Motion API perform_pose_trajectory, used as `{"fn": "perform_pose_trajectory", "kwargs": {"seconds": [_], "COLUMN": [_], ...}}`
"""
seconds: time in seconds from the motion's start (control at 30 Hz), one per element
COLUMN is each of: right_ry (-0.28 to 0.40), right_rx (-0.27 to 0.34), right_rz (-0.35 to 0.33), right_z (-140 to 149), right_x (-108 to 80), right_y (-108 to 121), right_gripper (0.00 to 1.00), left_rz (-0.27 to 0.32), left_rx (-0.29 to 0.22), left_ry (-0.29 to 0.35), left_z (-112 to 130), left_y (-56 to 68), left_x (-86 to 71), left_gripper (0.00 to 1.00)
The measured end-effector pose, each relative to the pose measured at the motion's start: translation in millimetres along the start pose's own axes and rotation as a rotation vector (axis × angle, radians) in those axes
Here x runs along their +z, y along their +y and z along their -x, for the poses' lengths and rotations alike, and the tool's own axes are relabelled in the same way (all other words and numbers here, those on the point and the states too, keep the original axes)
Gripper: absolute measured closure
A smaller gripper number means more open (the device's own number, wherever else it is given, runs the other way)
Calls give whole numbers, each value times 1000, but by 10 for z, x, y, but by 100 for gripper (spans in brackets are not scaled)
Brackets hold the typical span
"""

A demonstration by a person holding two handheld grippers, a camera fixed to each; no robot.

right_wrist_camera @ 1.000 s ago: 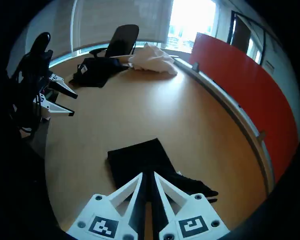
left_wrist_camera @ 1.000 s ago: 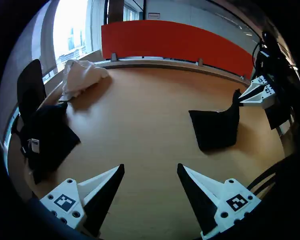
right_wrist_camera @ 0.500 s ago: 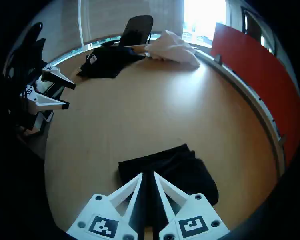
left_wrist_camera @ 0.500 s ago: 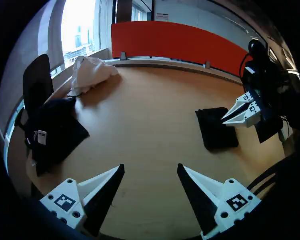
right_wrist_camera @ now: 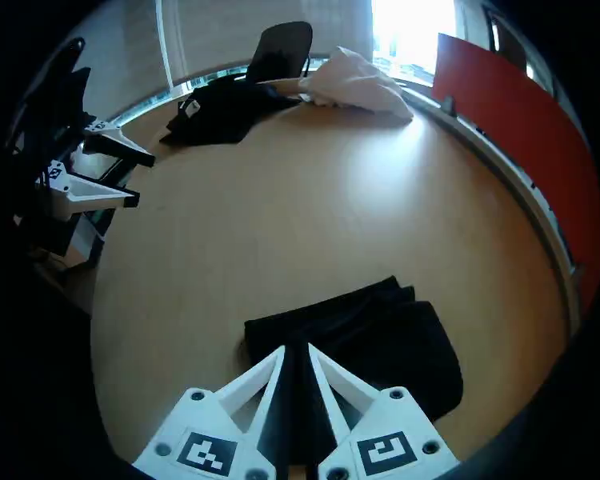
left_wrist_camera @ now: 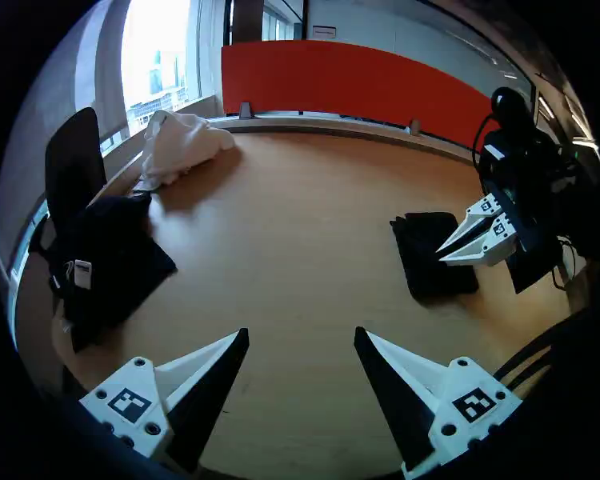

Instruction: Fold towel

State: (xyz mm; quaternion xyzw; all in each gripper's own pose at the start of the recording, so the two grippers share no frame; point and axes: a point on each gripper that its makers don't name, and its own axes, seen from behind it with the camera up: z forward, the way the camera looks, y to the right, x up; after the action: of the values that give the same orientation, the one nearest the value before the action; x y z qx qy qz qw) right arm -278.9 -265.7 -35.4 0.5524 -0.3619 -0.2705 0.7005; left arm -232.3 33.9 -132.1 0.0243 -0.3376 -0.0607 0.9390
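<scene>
In the left gripper view, your left gripper [left_wrist_camera: 300, 352] is hanging with its jaws spread wide over the smooth wooden table [left_wrist_camera: 300, 208]. The black towel [left_wrist_camera: 420, 244] is lying folded in a soft rectangle beneath the right gripper [left_wrist_camera: 441, 258]. In the right gripper view, your right gripper [right_wrist_camera: 296, 356] is pinching its narrow jaws on the black towel's near edge, with open wood running to the curved rim.

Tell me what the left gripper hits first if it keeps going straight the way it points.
The left gripper would probably meet the bare wooden table first, passing between the black towel and the dark clothes pile; depth is unclear.
</scene>
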Motion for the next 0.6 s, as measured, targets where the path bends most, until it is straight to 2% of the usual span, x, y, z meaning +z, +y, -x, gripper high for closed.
{"fn": "perform_pose_trajectory", "kwargs": {"seconds": [0.13, 0.2, 0.47, 0.6], "right_ry": [0, 2, 14, 23], "right_rx": [5, 8, 18, 37], "right_rz": [-3, -3, 10, 29], "right_z": [22, 30, 54, 85], "right_x": [22, 30, 2, -31], "right_y": [-2, -2, -5, -4], "right_gripper": [88, 80, 25, 21], "left_rz": [-1, -2, -3, -2], "left_rx": [1, 1, 5, 6], "left_ry": [-3, -4, -3, 1], "left_z": [12, 19, 21, 10], "left_y": [-1, 0, -1, -5], "left_x": [0, -2, -11, -9], "left_gripper": [2, 2, 2, 2]}}
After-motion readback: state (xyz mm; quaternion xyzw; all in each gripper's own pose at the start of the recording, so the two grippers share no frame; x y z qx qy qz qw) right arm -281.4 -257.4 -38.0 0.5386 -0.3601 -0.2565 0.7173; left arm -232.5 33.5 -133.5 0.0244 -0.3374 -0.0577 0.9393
